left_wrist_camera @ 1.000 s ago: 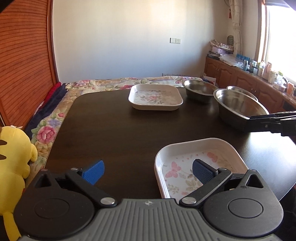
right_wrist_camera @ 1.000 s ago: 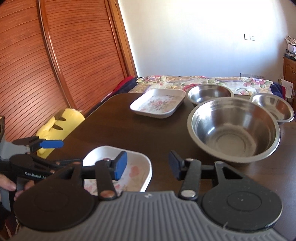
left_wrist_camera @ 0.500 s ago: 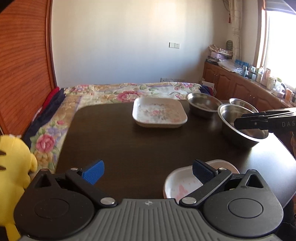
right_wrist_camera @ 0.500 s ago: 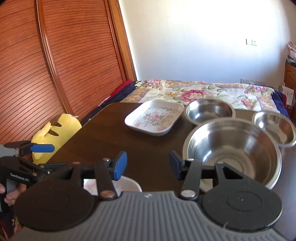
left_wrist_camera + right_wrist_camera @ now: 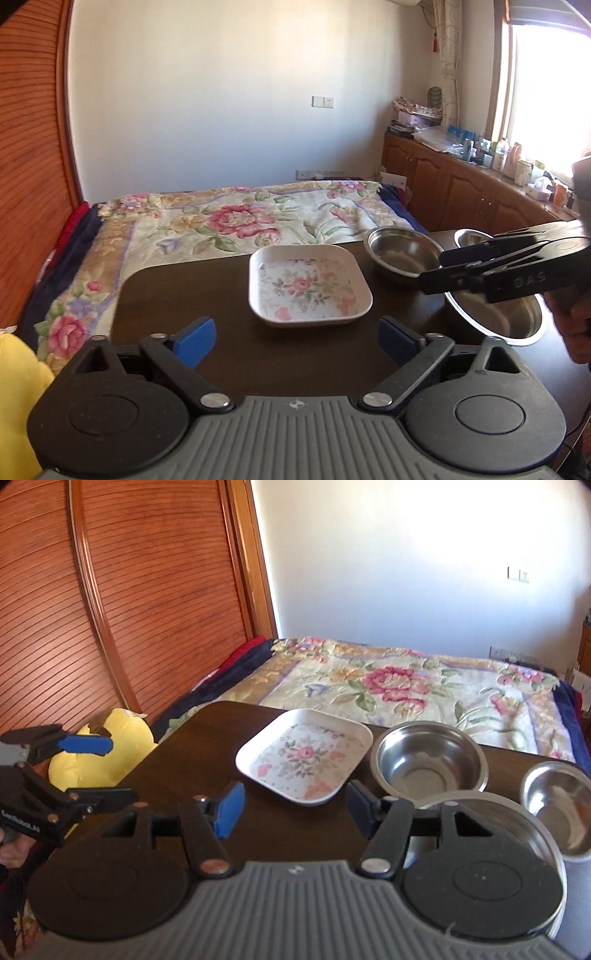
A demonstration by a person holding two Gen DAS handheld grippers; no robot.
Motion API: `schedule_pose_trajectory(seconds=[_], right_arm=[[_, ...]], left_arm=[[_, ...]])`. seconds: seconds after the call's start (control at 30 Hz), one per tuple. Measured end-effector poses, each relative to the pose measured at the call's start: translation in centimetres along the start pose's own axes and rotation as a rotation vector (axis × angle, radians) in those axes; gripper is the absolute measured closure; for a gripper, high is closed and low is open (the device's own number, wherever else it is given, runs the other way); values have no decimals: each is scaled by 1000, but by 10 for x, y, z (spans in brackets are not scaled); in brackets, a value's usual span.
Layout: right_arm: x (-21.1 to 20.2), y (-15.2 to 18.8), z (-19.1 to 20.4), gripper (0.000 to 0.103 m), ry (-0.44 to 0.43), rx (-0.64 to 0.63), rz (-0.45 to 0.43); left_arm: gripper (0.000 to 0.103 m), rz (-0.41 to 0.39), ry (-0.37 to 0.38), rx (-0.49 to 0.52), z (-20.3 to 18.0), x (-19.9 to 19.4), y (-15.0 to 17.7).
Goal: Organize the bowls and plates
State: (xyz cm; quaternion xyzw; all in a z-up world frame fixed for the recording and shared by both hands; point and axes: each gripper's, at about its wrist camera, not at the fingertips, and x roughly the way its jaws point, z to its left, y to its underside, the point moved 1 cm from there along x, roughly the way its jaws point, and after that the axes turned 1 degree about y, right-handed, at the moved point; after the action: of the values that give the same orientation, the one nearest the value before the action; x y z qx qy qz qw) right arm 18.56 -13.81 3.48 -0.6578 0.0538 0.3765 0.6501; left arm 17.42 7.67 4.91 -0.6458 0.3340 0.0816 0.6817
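With nothing between either pair of jaws, best to settle on one dish first; left gripper (image 5: pixel 295 341) wide but closing, right gripper (image 5: pixel 291 808) part open and opening, both empty; floral plate (image 5: pixel 308 286) at frame centre on the dark table (image 5: pixel 177 295), medium steel bowl (image 5: pixel 428 762) just right of it, large steel bowl (image 5: pixel 495 317) lower right; approach the plate's near rim low and square, pinch firmly, lift level.

Dark brown worktop (image 5: pixel 229 295) with a bed right behind it, covered in a big floral quilt (image 5: pixel 236 221). Yellow plush toy (image 5: pixel 107 753) sits by the slatted wooden doors (image 5: pixel 129 602). Cluttered wooden cabinets (image 5: pixel 458 188) run under the bright window (image 5: pixel 546 107), white wall (image 5: pixel 221 103) behind it all.
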Motion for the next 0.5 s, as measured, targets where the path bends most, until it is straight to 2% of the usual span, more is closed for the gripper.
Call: schedule_pose_trajectory(seconds=[0.17,0.2,0.33,0.5], right_arm=[[26,-11,-7,43,-3,13,57],[31,-13,-8,43,-2,15,68],[47,-18,-9,56,22,7,105],[60,-21,-8,64,37,-11,137]], left_arm=[[24,19,20,-13,8,25,-11],[29,22,24,-16,10,29,-12],[36,26,24,-19,18,46,-18],[46,45,16,-21,26,67,-22]])
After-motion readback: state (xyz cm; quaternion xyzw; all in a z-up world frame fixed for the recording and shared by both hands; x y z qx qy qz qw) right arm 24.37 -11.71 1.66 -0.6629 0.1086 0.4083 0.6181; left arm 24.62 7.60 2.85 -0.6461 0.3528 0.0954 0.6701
